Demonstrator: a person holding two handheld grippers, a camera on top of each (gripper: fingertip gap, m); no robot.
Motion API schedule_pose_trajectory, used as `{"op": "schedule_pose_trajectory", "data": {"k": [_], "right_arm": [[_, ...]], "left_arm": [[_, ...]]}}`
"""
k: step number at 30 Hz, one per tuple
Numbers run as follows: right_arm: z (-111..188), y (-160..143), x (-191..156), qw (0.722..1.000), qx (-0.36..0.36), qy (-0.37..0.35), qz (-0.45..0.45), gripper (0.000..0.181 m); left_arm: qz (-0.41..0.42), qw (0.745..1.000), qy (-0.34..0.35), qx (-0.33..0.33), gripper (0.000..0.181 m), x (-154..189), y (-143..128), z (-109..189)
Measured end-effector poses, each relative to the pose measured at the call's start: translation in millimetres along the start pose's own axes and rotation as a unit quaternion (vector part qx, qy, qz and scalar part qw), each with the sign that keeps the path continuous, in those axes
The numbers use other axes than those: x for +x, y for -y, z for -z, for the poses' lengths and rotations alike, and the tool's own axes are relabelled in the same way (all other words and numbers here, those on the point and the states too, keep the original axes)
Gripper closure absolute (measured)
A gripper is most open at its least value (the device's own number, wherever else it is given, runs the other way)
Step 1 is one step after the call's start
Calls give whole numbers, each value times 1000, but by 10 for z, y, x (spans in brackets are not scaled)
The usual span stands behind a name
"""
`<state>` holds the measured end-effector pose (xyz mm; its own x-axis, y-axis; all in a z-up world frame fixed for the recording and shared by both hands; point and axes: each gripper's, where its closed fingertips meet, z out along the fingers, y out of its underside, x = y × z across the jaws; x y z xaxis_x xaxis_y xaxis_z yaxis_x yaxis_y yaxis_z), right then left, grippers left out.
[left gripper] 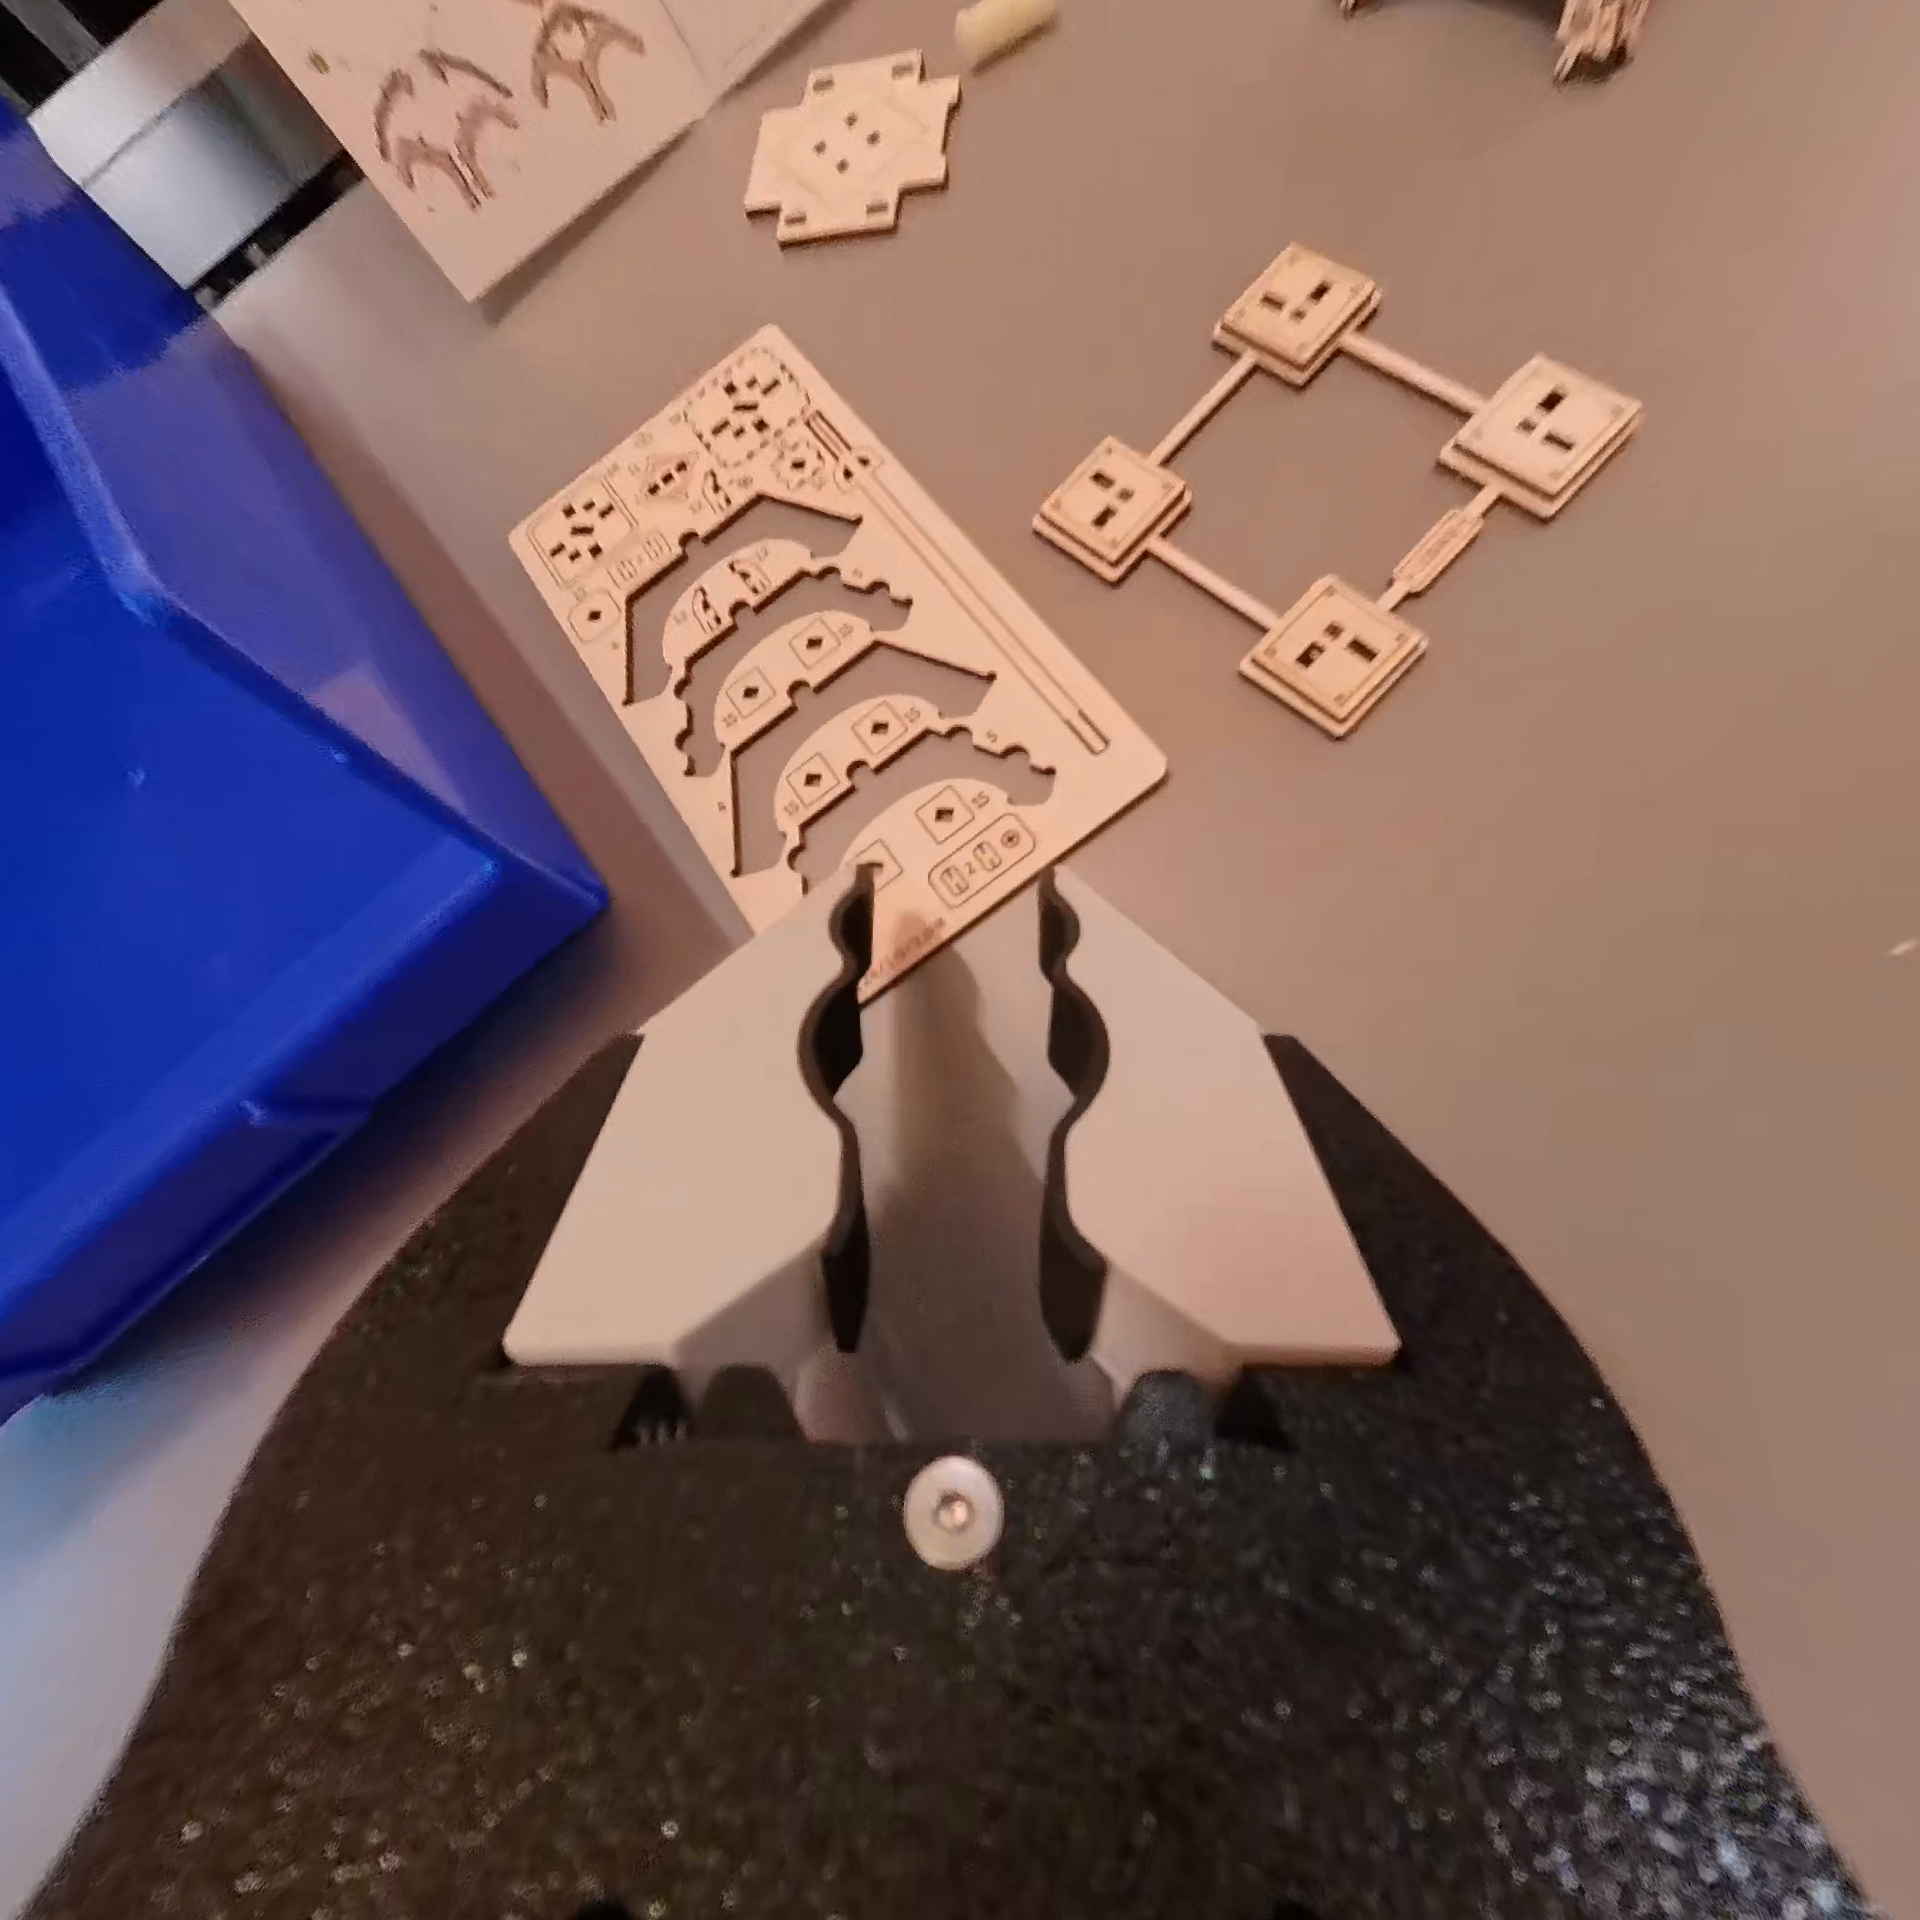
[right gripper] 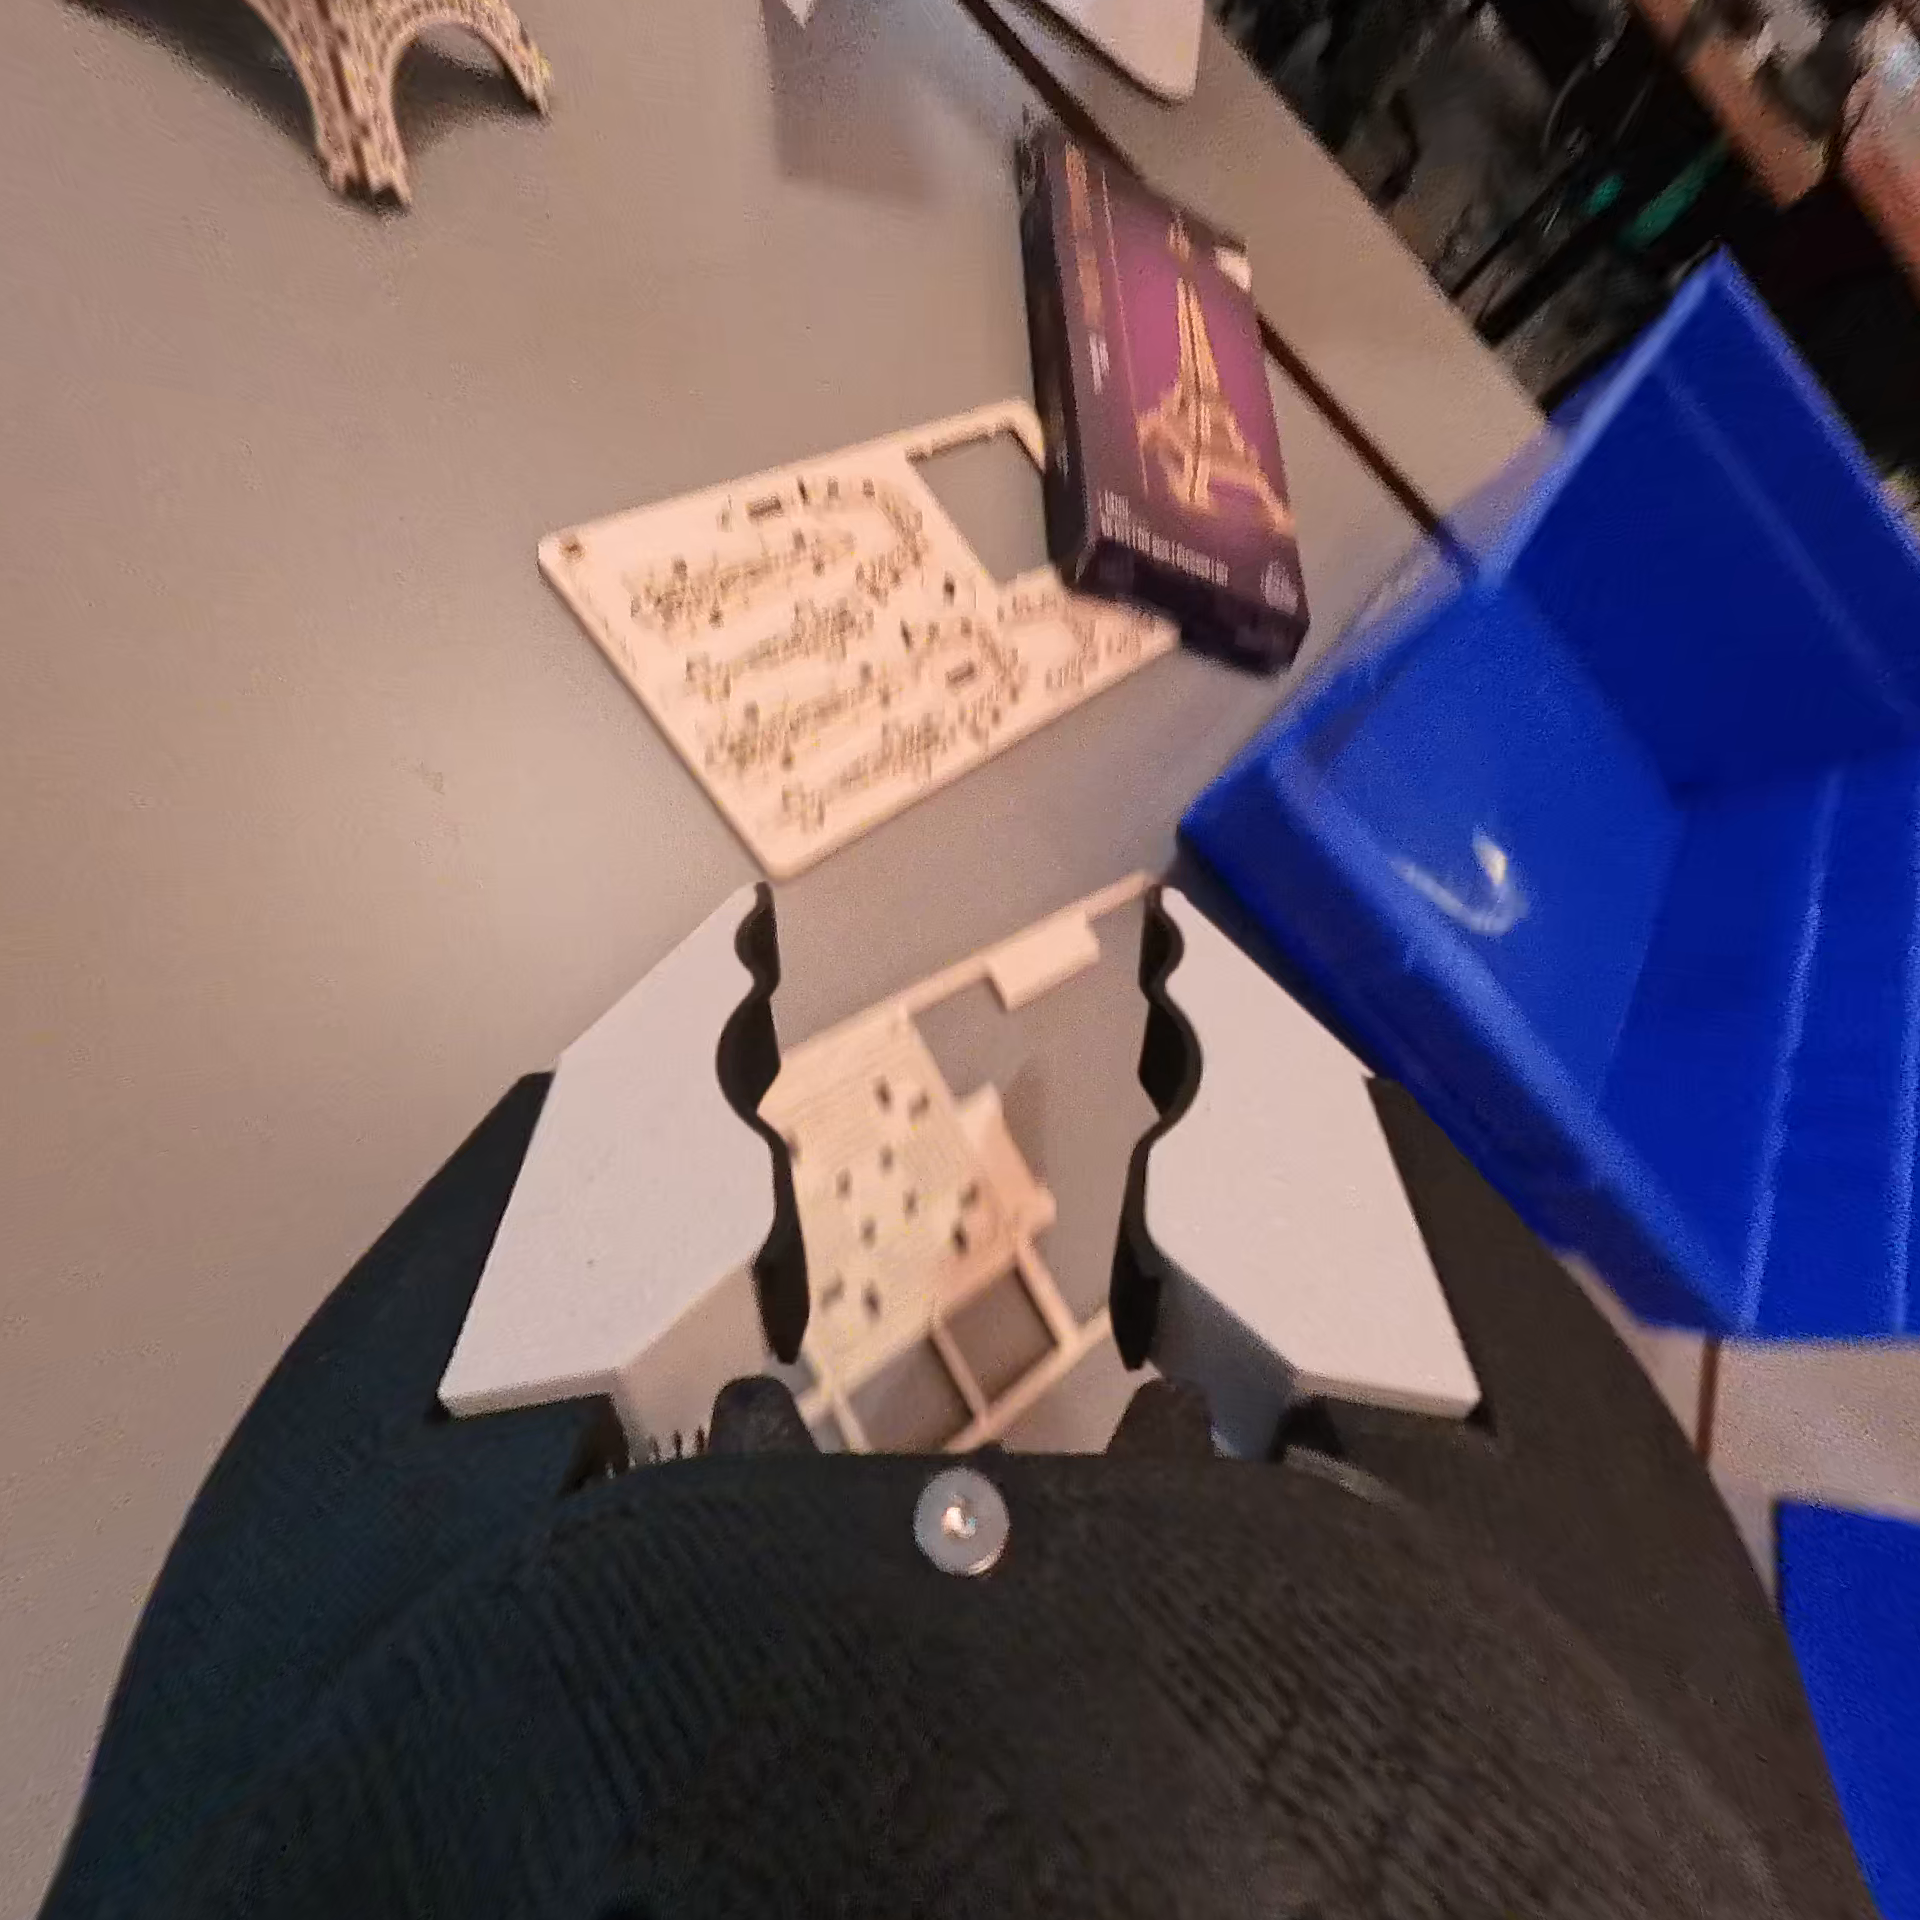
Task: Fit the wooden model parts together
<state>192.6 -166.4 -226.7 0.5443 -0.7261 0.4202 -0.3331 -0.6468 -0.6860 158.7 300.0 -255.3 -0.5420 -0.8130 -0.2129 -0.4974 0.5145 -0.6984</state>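
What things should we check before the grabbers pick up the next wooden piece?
1. Left gripper open and empty: ok.
2. Right gripper open and empty: ok.
3. Left gripper lined up with the wooden parts sheet: ok, its tips are at the sheet's near edge.
4. Square base frame flat on the table, nothing on it: ok.
5. Blue bin out of the left gripper's way: ok, it sits off to the side.
6. Which piece comes out next: cannot tell.

Tiny part numbers etched on the wooden sheet (left gripper: pixel 831 644), small print on the purple box (right gripper: pixel 1164 416) — that's all.
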Motion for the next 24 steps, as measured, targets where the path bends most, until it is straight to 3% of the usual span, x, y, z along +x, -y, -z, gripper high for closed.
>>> {"op": "schedule_pose_trajectory", "data": {"k": [6, 11, 16, 18, 21, 24], "right_arm": [[482, -642, -32, 996, -63, 24, -55, 114], [635, -898, -22, 993, -78, 29, -78, 114], [644, -984, 175, 992, -81, 3, -96, 120], [610, -1004, 243, 991, -86, 0, -99, 122], [565, -1008, 264, 991, -88, 16, -101, 131], [539, -900, 183, 990, -63, 53, -112, 135]], "left_arm": [[5, 998, -9, 63, 155, 172, 419, 83], [-37, 994, -62, 80, 155, 703, 836, -82], [-72, 977, -170, 102, 150, 1771, 1486, -460], [-99, 972, -181, 112, 150, 2138, 1762, -655], [-144, 966, -186, 107, 149, 2530, 2107, -997], [-166, 967, -169, 89, 145, 2684, 2375, -1347]]}}
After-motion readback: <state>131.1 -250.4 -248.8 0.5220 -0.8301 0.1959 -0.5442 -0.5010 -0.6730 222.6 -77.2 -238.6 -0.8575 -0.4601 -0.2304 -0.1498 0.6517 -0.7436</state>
